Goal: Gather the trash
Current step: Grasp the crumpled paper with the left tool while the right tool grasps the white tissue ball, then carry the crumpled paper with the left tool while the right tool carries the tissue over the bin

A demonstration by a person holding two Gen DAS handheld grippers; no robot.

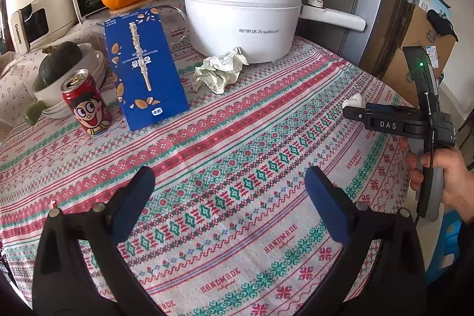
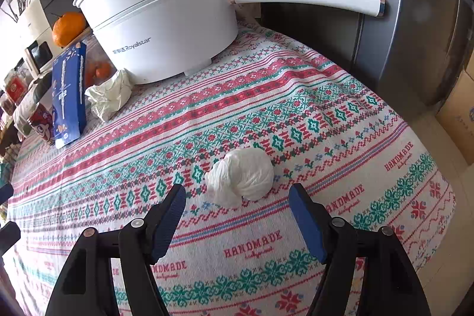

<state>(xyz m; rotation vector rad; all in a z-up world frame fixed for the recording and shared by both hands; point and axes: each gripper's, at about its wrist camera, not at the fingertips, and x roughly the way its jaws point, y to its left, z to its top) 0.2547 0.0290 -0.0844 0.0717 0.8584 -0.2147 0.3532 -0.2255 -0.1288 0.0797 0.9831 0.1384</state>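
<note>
In the right wrist view the right gripper (image 2: pixel 237 215) stands open at the bottom of the frame, and a white wad (image 2: pixel 241 178) lies on the tablecloth (image 2: pixel 296 96) just above the gap between its pads, touching neither. The left gripper (image 1: pixel 229 199) is open too, over bare cloth. A crumpled paper (image 1: pixel 219 70) lies well above it, before the pot (image 1: pixel 243 19).
</note>
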